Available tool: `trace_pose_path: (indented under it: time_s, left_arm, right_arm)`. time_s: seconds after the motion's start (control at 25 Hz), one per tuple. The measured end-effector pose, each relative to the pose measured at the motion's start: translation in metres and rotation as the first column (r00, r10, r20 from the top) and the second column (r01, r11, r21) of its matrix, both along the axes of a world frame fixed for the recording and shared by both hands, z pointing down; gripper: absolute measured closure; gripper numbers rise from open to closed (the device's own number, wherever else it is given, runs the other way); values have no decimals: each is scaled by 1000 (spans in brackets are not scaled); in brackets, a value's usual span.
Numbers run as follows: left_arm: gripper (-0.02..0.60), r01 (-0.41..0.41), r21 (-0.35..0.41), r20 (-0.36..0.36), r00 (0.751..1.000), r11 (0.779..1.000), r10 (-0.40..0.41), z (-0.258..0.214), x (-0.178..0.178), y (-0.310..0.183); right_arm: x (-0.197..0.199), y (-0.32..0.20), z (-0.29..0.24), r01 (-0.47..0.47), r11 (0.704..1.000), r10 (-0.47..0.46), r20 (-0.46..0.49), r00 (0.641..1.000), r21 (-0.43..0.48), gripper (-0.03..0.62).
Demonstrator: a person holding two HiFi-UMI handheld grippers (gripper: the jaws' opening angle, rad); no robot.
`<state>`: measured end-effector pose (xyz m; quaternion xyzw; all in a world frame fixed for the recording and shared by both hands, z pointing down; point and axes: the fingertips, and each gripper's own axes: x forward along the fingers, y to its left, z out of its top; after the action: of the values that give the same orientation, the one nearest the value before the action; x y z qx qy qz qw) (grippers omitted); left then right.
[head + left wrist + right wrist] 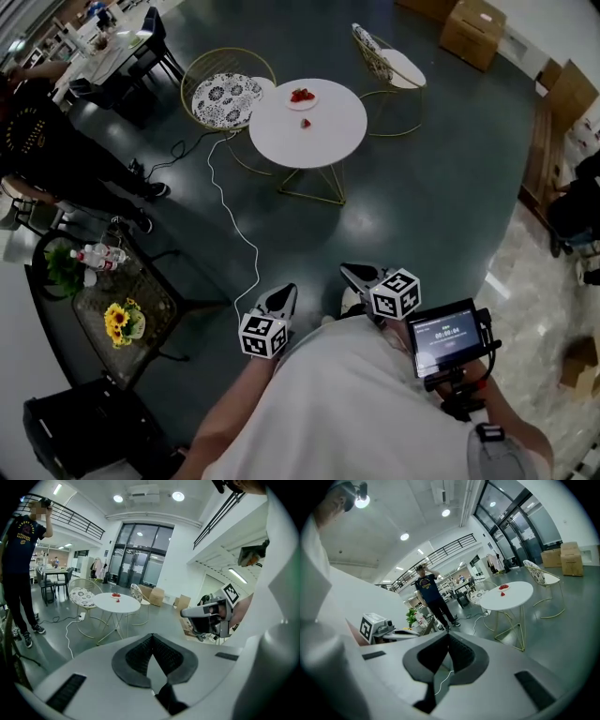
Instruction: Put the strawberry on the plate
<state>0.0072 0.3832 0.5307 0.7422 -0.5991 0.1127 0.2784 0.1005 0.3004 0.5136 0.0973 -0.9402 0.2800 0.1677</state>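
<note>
The dark floor (441, 206) fills most of the head view. A round white table (328, 141) on a gold wire base stands at the far centre, well apart from both grippers. Two gold-framed chairs flank it: a chair with a patterned cushion (225, 98) touches its left edge, and a second chair (392, 66) stands to its right. A bystander in dark clothing (47, 155) stands at the left. A white cable (234, 216) runs across the floor from the table towards the operator.

The left gripper (284, 292) and the right gripper (352, 272) are held side by side near the operator's body, both pointing towards the table. In the left gripper view, its jaws are pressed together at the tips with nothing between them. In the right gripper view, its jaws also meet at the tips and hold nothing.

A small plate (302, 105) sits near the far edge of the table with red fruit on it. The strawberry (306, 123) lies on the bare tabletop, just beside the plate on the operator's side.
</note>
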Motion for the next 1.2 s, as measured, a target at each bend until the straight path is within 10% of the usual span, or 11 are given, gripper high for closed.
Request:
trace_pose_path:
  time_s: [0.64, 1.2]
  left_arm:
    - [574, -27, 12, 130, 991, 1000, 25, -30, -5, -108]
    - [574, -49, -6, 80, 996, 999, 49, -3, -40, -173]
  right_arm:
    - [-13, -98, -13, 62, 998, -63, 37, 997, 21, 586]
    - [-30, -152, 13, -13, 999, 13, -2, 1000, -34, 586]
